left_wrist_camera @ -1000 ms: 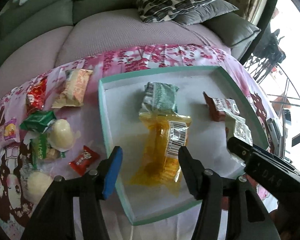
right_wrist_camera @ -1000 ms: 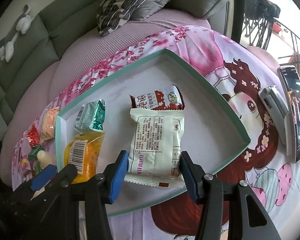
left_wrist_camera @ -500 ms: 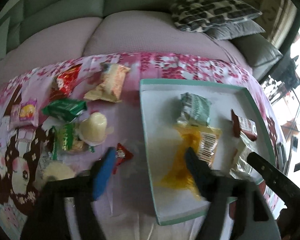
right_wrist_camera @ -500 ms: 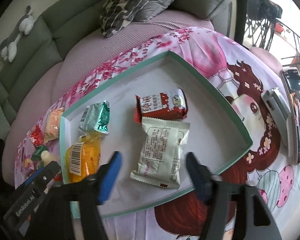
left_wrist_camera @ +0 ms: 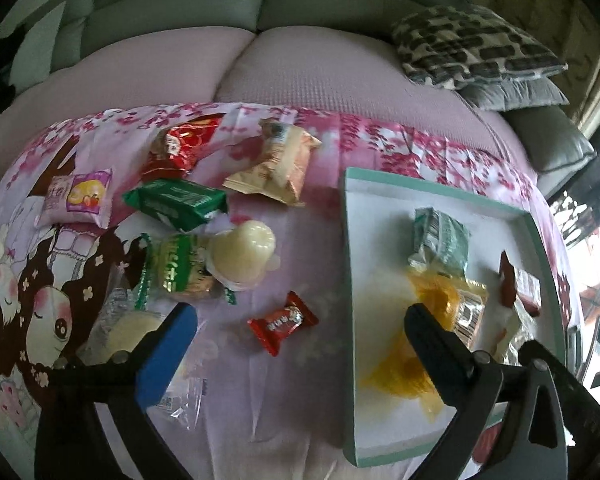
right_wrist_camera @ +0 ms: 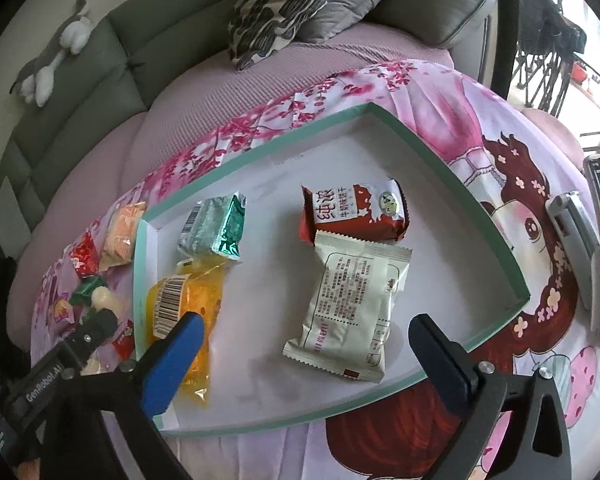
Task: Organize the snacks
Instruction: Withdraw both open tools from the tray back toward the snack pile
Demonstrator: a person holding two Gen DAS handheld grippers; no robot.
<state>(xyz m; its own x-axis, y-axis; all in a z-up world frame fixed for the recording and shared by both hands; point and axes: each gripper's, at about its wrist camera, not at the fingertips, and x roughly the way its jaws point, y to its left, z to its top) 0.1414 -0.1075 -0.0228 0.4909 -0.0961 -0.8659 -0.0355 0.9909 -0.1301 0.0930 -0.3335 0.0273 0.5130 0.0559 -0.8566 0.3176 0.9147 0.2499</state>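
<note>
Opening wide over the pink printed cloth, the left gripper is spreading its jaws with nothing pinched, a small red candy lying below the gap. The right gripper is likewise opening, its jaws straddling but not pressing the white packet inside the teal-rimmed tray. Sitting at the packet's twelve o'clock is a red packet; at nine o'clock, an orange packet and a green packet.
</note>
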